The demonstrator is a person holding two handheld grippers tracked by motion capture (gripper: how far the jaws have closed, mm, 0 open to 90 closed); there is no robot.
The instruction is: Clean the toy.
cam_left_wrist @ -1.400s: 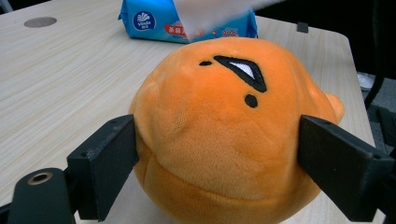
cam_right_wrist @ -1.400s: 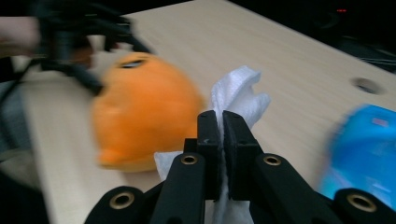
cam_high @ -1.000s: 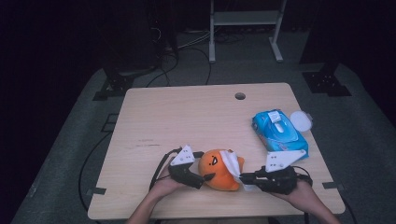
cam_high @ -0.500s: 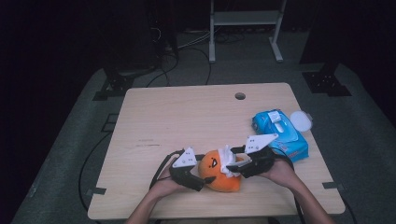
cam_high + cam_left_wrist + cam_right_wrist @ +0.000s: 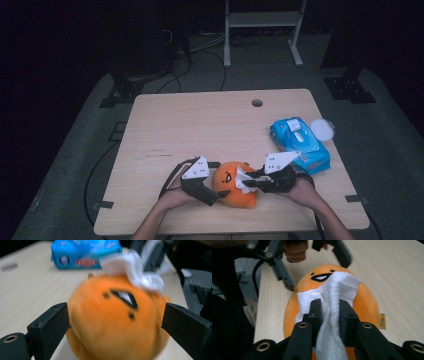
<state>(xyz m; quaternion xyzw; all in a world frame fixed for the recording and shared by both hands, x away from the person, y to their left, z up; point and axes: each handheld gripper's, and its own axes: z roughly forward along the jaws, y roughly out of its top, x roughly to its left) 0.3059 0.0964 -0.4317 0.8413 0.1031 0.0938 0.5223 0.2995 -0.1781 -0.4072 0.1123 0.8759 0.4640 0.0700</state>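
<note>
An orange plush toy (image 5: 231, 189) with a small face sits near the table's front edge. My left gripper (image 5: 214, 194) is shut on it, with one black jaw pressed against each side of the toy (image 5: 112, 322). My right gripper (image 5: 249, 181) comes in from the toy's right and is shut on a crumpled white wipe (image 5: 332, 290). The wipe (image 5: 243, 176) lies against the top of the plush (image 5: 364, 302), just behind its face. In the left gripper view the wipe (image 5: 135, 270) sits on the toy's crown.
A blue pack of wet wipes (image 5: 300, 142) lies at the right side of the wooden table (image 5: 200, 125), its white lid (image 5: 322, 130) flipped open. A cable hole (image 5: 257, 103) sits near the far edge. Dark floor and stands surround the table.
My right gripper has moved left from beside the toy and now holds the wipe against the top of the plush. The left gripper has kept its hold.
</note>
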